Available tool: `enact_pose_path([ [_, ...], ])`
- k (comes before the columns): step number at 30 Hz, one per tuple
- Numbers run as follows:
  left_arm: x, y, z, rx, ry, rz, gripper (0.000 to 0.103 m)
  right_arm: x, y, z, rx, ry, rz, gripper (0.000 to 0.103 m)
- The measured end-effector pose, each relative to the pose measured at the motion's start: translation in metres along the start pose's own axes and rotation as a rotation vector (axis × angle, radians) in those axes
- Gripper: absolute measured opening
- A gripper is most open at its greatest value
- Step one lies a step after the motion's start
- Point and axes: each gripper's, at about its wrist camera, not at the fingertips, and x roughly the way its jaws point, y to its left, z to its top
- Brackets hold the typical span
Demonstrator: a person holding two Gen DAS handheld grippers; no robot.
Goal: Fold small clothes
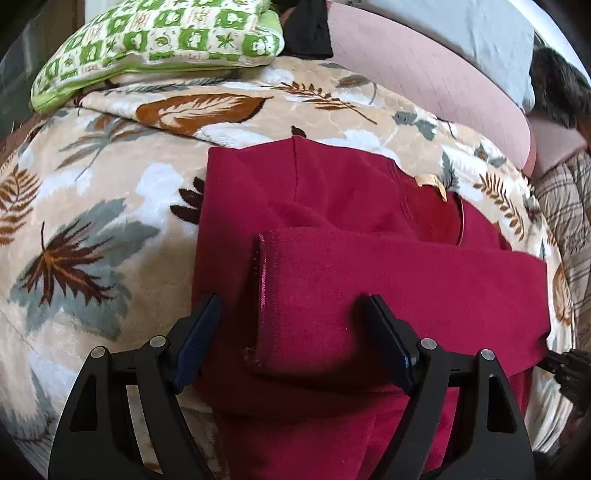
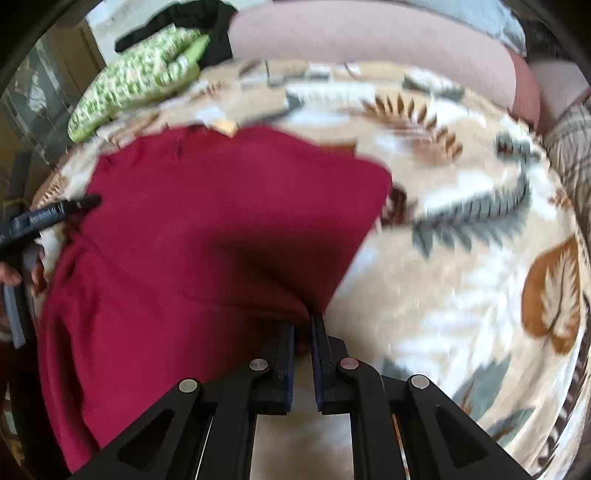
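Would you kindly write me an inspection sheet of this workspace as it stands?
Surface: leaf-print blanket spread over a bed.
Job's things: red garment, partly folded, a sleeve laid across it; tan neck label showing.
Clutter: green patterned pillow and a black item at the far edge.
Grippers: left hand-held gripper open, hovering over the sleeve cuff; right hand-held gripper shut on the garment's edge, lifting it.
Cables: nothing seen.
Surroundings: pink headboard cushion; plaid quilt at the right side.
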Motion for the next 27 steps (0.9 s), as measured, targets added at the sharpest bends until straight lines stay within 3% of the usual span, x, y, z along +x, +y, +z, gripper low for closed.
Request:
enact_pose_path([
  [4,-0.012,0.010,0.003,-0.047,-0.009,-0.041,0.080,-0.022,-0.021,-0.001,0.117,-0.055,0.129,0.009],
  [5,-0.017,0.014,0.003,-0.064,-0.020,-0.045,0.080,-0.029,-0.032,0.001,0.181,-0.089,0.178,0.016],
  [7,-0.024,0.022,0.005,-0.098,-0.042,-0.053,0.080,-0.034,-0.042,0.005,0.262,-0.137,0.223,0.039],
  [8,-0.025,0.026,0.006,-0.115,-0.043,-0.066,0.080,-0.032,-0.048,0.010,0.303,-0.166,0.232,0.059],
  [9,-0.023,0.027,0.007,-0.123,-0.033,-0.071,0.080,-0.029,-0.049,0.015,0.324,-0.177,0.231,0.070],
  [13,-0.009,0.026,0.006,-0.120,0.022,-0.057,0.080,0.001,-0.051,0.042,0.419,-0.158,0.252,0.070],
  [16,0.001,0.022,0.003,-0.107,0.039,-0.036,0.080,0.031,-0.043,0.058,0.378,-0.112,0.219,0.066],
  [17,0.003,0.021,0.002,-0.107,0.041,-0.036,0.080,0.036,-0.041,0.060,0.363,-0.105,0.212,0.037],
  [19,0.005,0.021,0.001,-0.100,0.036,-0.038,0.080,0.028,-0.031,0.067,0.284,-0.130,0.142,0.022],
  [20,0.007,0.020,0.000,-0.094,0.037,-0.040,0.082,0.020,-0.026,0.071,0.230,-0.155,0.089,0.008],
  [22,0.012,0.017,-0.001,-0.081,0.032,-0.038,0.086,0.008,-0.026,0.076,0.198,-0.187,0.030,0.008],
  [24,0.015,0.009,-0.001,-0.043,0.025,-0.011,0.090,0.022,-0.033,0.076,0.209,-0.152,-0.026,0.008],
  [27,0.013,0.005,-0.002,-0.025,0.027,0.001,0.090,0.044,-0.040,0.074,0.230,-0.117,-0.039,0.008],
])
